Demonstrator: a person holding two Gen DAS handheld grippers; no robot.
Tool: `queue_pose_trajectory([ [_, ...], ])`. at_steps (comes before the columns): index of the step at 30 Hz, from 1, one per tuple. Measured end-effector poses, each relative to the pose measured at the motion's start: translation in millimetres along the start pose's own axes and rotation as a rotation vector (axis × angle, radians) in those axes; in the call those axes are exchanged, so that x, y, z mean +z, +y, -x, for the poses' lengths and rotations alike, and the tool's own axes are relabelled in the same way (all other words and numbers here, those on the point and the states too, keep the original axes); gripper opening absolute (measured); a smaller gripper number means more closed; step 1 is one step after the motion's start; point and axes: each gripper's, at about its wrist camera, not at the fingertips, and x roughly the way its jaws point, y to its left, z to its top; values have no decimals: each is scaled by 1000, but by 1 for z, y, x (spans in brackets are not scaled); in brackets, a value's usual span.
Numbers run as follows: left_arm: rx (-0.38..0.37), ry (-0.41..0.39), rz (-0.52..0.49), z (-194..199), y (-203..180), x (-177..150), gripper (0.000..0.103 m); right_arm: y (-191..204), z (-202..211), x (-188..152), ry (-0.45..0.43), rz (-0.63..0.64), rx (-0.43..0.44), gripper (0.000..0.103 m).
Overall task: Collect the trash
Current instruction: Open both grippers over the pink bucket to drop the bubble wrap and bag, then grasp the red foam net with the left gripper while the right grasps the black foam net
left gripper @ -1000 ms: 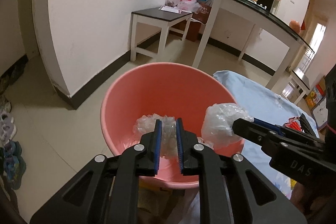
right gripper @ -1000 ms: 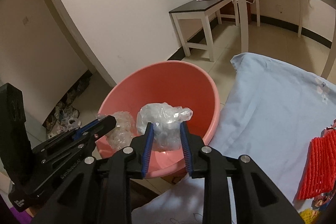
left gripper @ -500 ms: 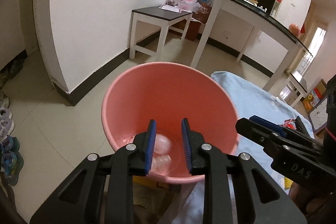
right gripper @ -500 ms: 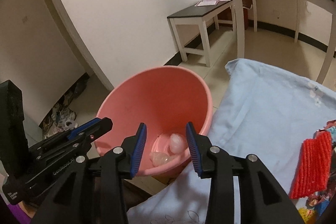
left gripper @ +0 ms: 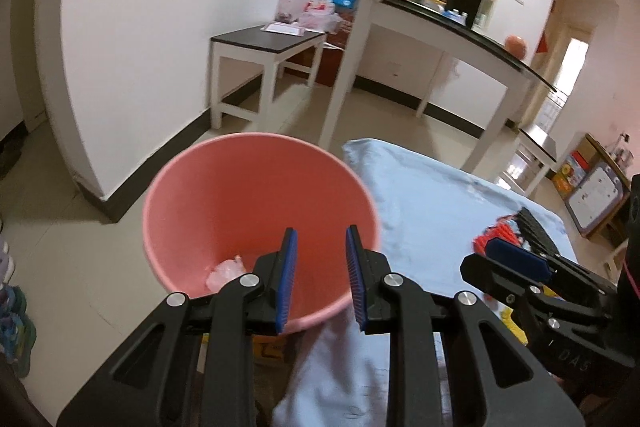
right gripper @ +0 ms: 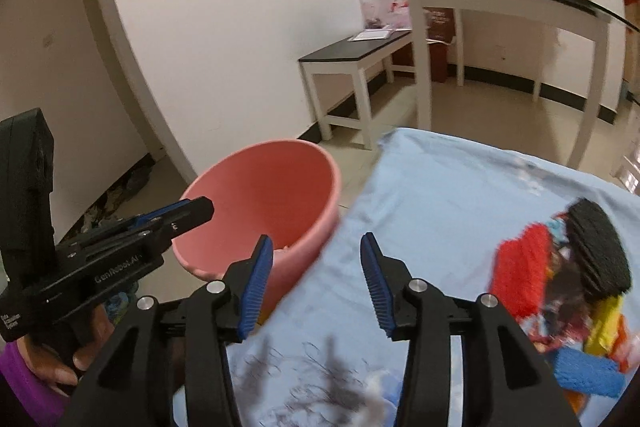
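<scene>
A pink bucket (left gripper: 256, 203) stands on the floor beside a table covered in pale blue cloth (left gripper: 432, 211). Crumpled clear plastic trash (left gripper: 224, 271) lies at its bottom. My left gripper (left gripper: 320, 277) is open and empty above the bucket's near rim. My right gripper (right gripper: 316, 279) is open and empty, over the cloth (right gripper: 440, 195) just right of the bucket (right gripper: 272, 195). The left gripper also shows in the right wrist view (right gripper: 188, 213), and the right one in the left wrist view (left gripper: 504, 261).
Red, black, yellow and blue scrubbing pads (right gripper: 568, 275) lie in a pile on the cloth at the right. A low white bench (left gripper: 264, 47) and a tall white table (left gripper: 440, 31) stand by the far wall. Shoes (left gripper: 12, 315) lie on the floor at the left.
Both grippers opened and dropped their clear plastic wads into the bucket. Both then drew back and swung right, toward the cloth-covered table.
</scene>
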Motion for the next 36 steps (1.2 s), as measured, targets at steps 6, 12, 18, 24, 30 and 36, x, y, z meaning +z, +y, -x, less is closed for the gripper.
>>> queue_pose_trajectory([
  [6, -48, 29, -41, -6, -30, -5, 25, -29, 26, -10, -23, -27, -72, 49],
  [12, -104, 61, -76, -16, -62, -7, 25, -59, 49, -21, -40, -60, -134, 49],
  [18, -146, 86, -131, -22, -92, -12, 25, -91, 68, -36, -40, -126, -172, 49],
  [24, -192, 119, -169, -28, -116, -16, 25, -115, 88, -44, -66, -163, -212, 49],
  [30, -236, 137, -222, -34, -142, -17, 25, -139, 102, -49, -94, -227, -254, 49],
  [36, -281, 182, -260, -48, -171, -20, 25, -157, 114, -58, -110, -264, -282, 49],
])
